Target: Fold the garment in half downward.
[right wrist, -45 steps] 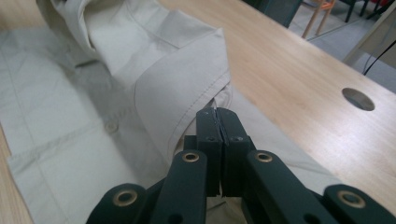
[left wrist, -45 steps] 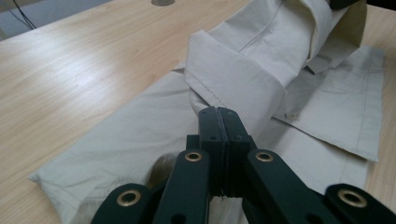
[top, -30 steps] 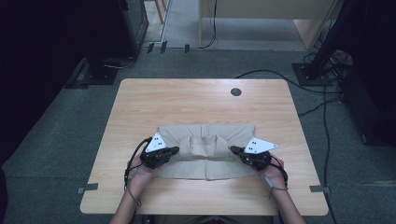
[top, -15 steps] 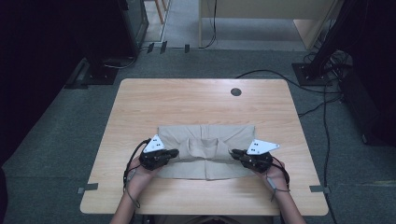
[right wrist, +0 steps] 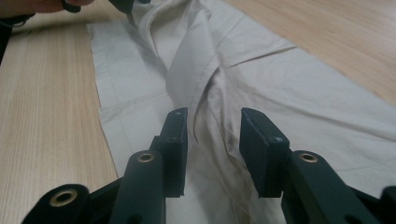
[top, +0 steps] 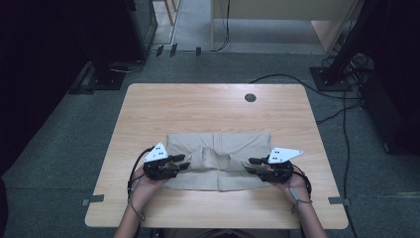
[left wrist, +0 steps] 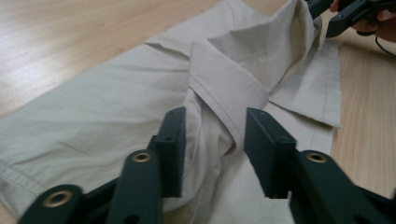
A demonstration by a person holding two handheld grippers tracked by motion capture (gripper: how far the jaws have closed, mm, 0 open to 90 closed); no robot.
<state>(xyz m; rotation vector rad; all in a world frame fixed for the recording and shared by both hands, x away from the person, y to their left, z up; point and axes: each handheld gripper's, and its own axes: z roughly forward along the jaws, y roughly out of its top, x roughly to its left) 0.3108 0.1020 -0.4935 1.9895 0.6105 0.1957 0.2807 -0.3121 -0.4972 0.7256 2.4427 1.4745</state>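
A beige garment lies folded on the wooden table, with a raised, twisted fold across its middle. My left gripper rests at its left edge and my right gripper at its right edge, and they point at each other. In the left gripper view, the jaws of my left gripper have just been opening, and a ridge of the garment lies loose between them. In the right gripper view, my right gripper has likewise just been opening, with a crease of the garment between its jaws.
A round cable hole sits near the table's far edge. Bare wood runs beyond the garment and along the near edge. Cables trail over the grey floor at the right, and dark furniture stands at the back left.
Both grippers' jaws have spread apart and let go of the cloth they pinched. The hands have stayed where they were, and the garment lies much as before.
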